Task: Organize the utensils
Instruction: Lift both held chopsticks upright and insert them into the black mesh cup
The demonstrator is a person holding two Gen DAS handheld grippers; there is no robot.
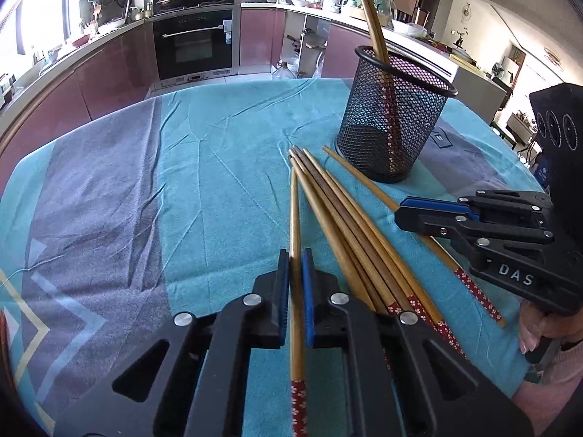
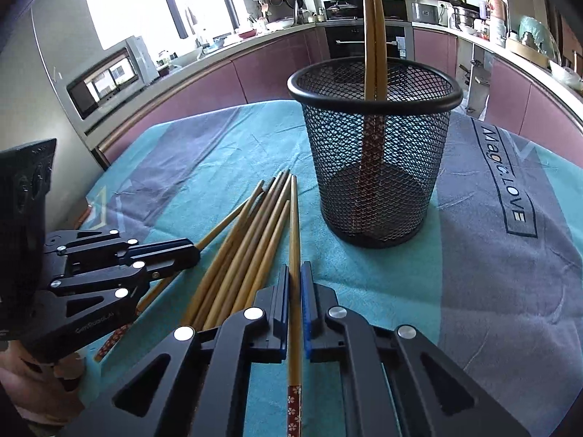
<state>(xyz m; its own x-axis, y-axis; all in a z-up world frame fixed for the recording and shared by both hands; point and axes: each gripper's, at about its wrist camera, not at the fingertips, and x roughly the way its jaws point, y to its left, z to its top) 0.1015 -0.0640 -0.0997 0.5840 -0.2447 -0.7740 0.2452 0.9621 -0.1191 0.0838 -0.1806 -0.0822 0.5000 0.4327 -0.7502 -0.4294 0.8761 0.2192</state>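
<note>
Chopsticks in two lots on the towel-covered counter (image 1: 204, 153): a loose bundle (image 1: 339, 211) lying flat just beside a black mesh holder (image 1: 395, 116), and two more (image 1: 368, 11) standing inside it, leaning on the rim, tapered tips up and patterned red ends at the bottom. Bundle's long axes run roughly parallel, narrow tips toward the holder and the far kitchen, red flowered ends toward the person. Left hand-held gripper (image 1: 296, 287) clamped on a single chopstick (image 1: 295, 225) at the left edge of the bundle; blue pads press its shaft about midway, tip pointing away, red end trailing back under the gripper body. Right hand-held gripper (image 2: 296, 291) likewise clamped on one chopstick (image 2: 294, 225) at the right edge of the bundle, nearest the holder, same heading: tip forward, red end behind the fingers. Seen from the left wrist, that chopstick lies slightly apart from the bundle, slanting across the towel. A hand (image 1: 546, 331) shows on the right gripper's handle.
</note>
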